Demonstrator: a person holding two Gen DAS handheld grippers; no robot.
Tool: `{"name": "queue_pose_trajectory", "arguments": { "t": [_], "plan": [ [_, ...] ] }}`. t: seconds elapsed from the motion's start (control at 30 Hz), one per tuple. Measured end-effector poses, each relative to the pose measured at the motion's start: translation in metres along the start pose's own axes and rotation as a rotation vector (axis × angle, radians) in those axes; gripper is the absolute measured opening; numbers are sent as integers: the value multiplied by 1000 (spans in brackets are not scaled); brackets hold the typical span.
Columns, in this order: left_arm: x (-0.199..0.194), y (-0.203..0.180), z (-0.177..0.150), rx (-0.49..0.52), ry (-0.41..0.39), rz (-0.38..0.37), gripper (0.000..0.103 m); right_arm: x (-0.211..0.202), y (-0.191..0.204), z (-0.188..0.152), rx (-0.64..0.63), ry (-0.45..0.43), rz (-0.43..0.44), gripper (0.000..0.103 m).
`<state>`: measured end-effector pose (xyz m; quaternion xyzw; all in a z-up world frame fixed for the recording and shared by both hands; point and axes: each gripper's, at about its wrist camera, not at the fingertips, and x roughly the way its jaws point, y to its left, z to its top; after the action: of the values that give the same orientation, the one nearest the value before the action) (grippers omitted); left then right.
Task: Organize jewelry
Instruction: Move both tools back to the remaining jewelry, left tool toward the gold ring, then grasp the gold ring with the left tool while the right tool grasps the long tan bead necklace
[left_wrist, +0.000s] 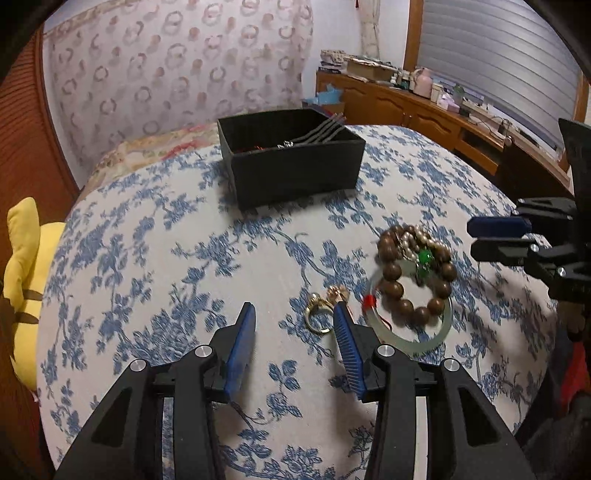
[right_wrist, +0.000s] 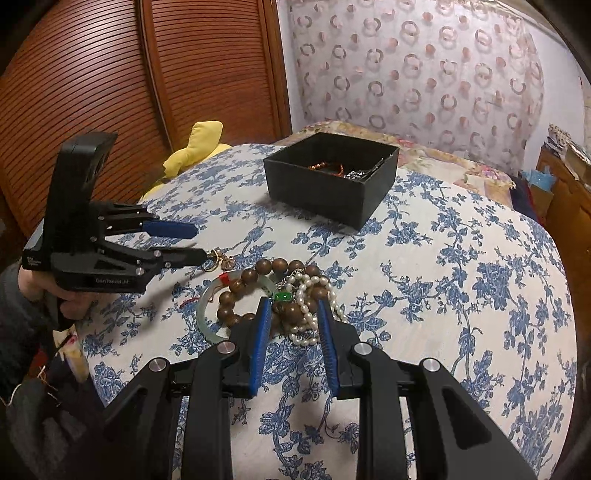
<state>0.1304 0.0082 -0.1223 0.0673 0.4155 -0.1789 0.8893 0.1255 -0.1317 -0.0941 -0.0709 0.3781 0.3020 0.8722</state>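
Observation:
A pile of jewelry lies on the blue-flowered cloth (left_wrist: 184, 258): a brown wooden bead bracelet (left_wrist: 395, 288), a pale jade bangle (left_wrist: 410, 344) under it, white pearls (left_wrist: 417, 236) and a green pendant (left_wrist: 424, 258). A gold ring (left_wrist: 319, 319) lies left of the pile, just by the right fingertip of my left gripper (left_wrist: 295, 308), which is open and holds nothing. My right gripper (right_wrist: 293, 302) hovers open over the pile, with the pendant (right_wrist: 283, 296), pearls (right_wrist: 306, 291) and beads (right_wrist: 225, 295) seen past its pads. A black box (left_wrist: 291, 158) with some jewelry inside stands farther back.
A yellow plush toy (left_wrist: 26, 258) lies at the left edge of the cloth. Slatted wooden doors (right_wrist: 92, 74) stand behind it. A wooden sideboard (left_wrist: 424, 107) with clutter runs along the right. A hand (right_wrist: 70, 302) holds the left gripper (right_wrist: 199, 243).

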Motion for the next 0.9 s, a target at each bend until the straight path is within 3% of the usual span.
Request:
{"name": "queue_pose_trajectory", "arguments": {
  "t": [0.43, 0.5, 0.53, 0.9],
  "plan": [
    [13, -15, 4, 43, 27, 23, 41, -1, -6, -2, 7, 3, -11, 28],
    [13, -15, 4, 45, 23, 14, 33, 0, -6, -2, 7, 8, -10, 28],
    [13, -15, 5, 46, 21, 10, 18, 1, -6, -2, 6, 13, -8, 28],
    [2, -14, -1, 31, -11, 17, 19, 19, -5, 2, -2, 40, 18, 28]
  ]
}}
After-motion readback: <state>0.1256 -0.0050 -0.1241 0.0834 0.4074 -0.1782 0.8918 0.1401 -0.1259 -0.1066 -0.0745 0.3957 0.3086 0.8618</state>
